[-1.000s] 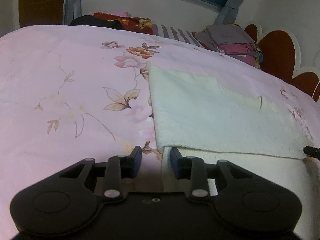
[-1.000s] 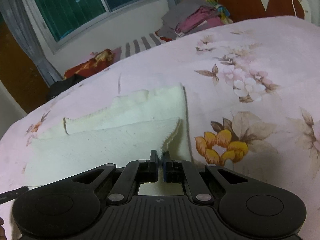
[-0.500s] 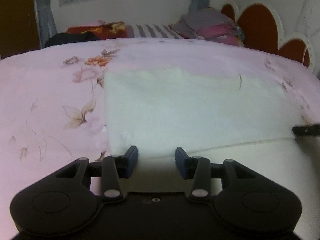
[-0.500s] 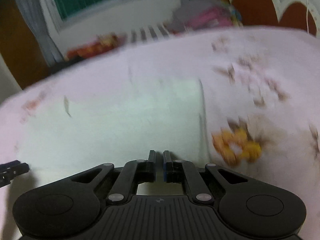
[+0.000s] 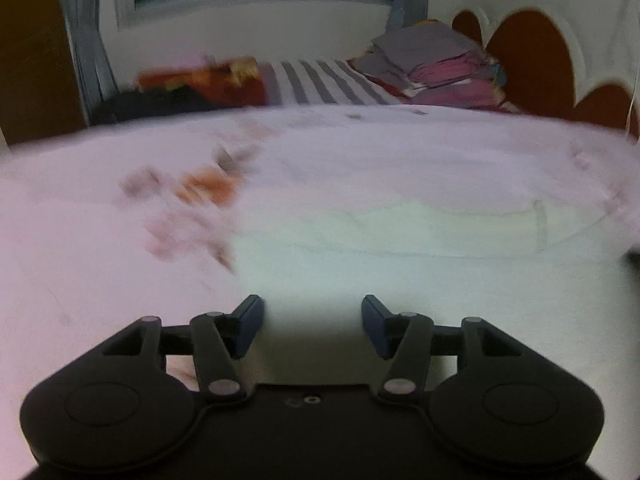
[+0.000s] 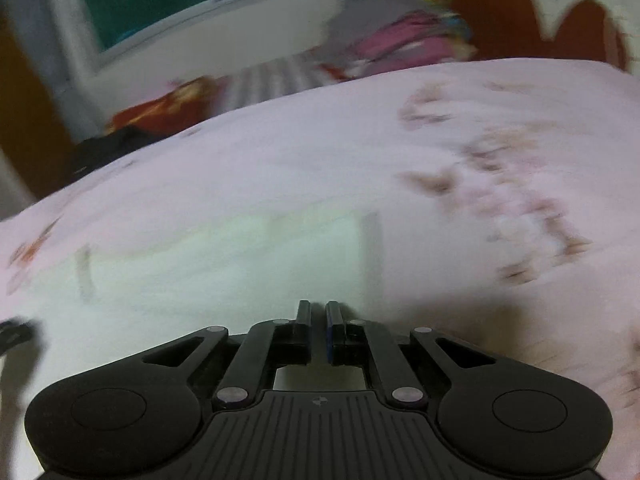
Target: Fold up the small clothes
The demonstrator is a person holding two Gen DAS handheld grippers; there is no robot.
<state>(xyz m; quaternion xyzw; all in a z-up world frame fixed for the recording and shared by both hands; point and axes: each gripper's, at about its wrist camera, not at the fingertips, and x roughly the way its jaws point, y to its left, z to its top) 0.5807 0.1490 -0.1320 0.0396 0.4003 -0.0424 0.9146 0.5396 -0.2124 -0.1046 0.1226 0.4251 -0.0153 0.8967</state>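
A cream cloth (image 5: pixel 400 264) lies flat on the pink floral bedsheet (image 5: pixel 100 260); both views are blurred by motion. My left gripper (image 5: pixel 312 320) hovers over the cloth's near left part. Its jaws are opening and stand well apart, with cloth beneath them and nothing pinched. My right gripper (image 6: pixel 318 316) is shut over the near right part of the cream cloth (image 6: pixel 200 280), and a pale strip of it shows between the fingers. The left gripper's tip (image 6: pixel 10 332) shows at the left edge of the right wrist view.
A pile of folded clothes (image 5: pixel 432 60) sits at the far right by the brown and white headboard (image 5: pixel 532 60). A striped pillow (image 5: pixel 320 80) and red and black fabrics (image 5: pixel 192 84) lie along the far edge under the window. Sheet (image 6: pixel 500 140) stretches right of the cloth.
The left jaws have spread wider. The raised cloth corner at the right gripper has come down flat. Both views have swept across the cloth, which now lies lower and closer in each.
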